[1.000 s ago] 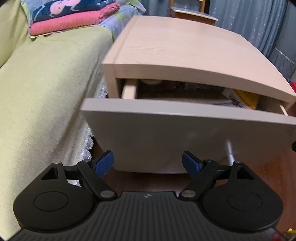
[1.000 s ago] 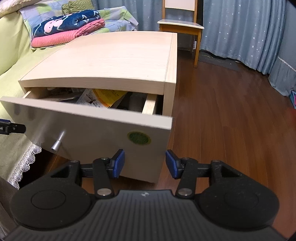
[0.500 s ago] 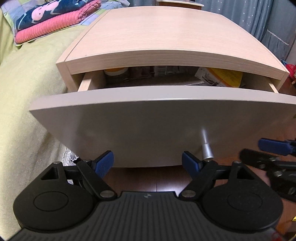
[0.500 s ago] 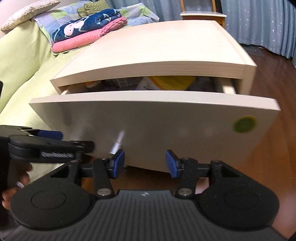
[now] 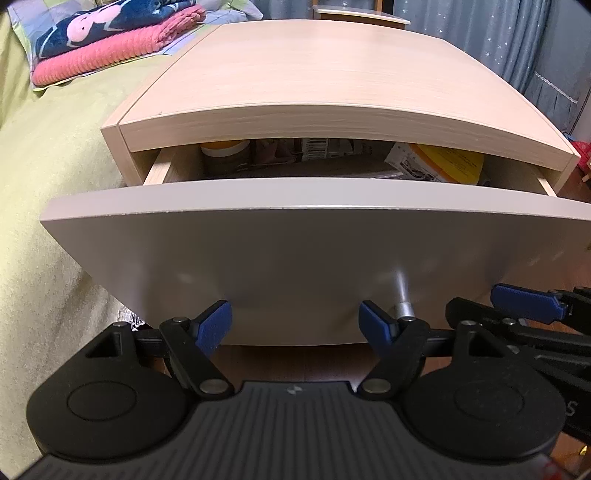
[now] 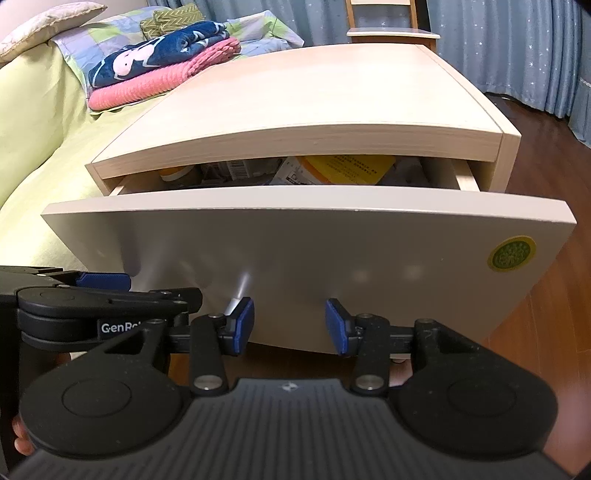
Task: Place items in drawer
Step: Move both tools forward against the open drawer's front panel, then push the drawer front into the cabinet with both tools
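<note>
A pale wooden bedside cabinet (image 5: 325,74) (image 6: 314,99) has its drawer (image 5: 303,243) (image 6: 295,251) pulled partly out. Inside I see a yellow booklet (image 5: 447,162) (image 6: 351,166), printed papers (image 5: 317,149) and a round jar (image 5: 221,153). A small metal knob (image 5: 402,299) (image 6: 238,293) sticks out of the drawer front. My left gripper (image 5: 295,325) hangs open just before the drawer front, empty, its right finger beside the knob. My right gripper (image 6: 290,325) is open too, empty, its left finger beside the knob. The two grippers sit side by side.
A bed with a yellow-green cover (image 5: 48,184) (image 6: 33,122) lies left of the cabinet, with folded pink and blue blankets (image 5: 110,40) (image 6: 162,66) on it. Wooden floor (image 6: 546,317) runs to the right. A chair (image 6: 391,29) and blue curtains (image 6: 517,48) stand behind.
Both grippers have swung in from the sides toward the middle of the drawer front, ending close together near the knob. The drawer stays partly out and both stay open.
</note>
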### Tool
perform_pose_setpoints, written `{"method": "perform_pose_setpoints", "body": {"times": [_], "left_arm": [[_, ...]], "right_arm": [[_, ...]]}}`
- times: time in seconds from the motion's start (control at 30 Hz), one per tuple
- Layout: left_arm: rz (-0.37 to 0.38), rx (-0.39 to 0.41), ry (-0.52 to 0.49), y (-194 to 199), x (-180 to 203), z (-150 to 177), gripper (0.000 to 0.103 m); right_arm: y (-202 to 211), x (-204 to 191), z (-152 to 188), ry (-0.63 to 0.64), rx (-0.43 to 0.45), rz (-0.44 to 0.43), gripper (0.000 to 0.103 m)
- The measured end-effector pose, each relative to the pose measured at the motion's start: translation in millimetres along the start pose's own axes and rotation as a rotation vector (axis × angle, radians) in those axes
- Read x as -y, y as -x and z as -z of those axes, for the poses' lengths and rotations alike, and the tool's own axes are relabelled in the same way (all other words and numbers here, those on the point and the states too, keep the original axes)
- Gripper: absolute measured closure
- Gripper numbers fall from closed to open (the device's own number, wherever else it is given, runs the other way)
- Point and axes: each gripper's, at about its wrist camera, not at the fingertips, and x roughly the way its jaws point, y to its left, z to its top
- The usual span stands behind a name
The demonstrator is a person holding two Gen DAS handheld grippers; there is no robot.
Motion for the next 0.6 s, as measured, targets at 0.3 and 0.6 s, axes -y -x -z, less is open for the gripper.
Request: {"method": "perform_pose_setpoints", "body": {"times": [0.3,0.6], "left_arm": [[-0.007,0.006,-0.008,1.4,-0.5,-0.3,0.027],[-0.008,0.009,-0.006,-1.2,-0.9,-1.7,0.027]], "right_arm": [[0.1,2.2,-2.8,-0.005,0.016,0.010,0.064],[-0.8,2.5,-2.3,-0.006,0.020,0.010,0.064]]}}
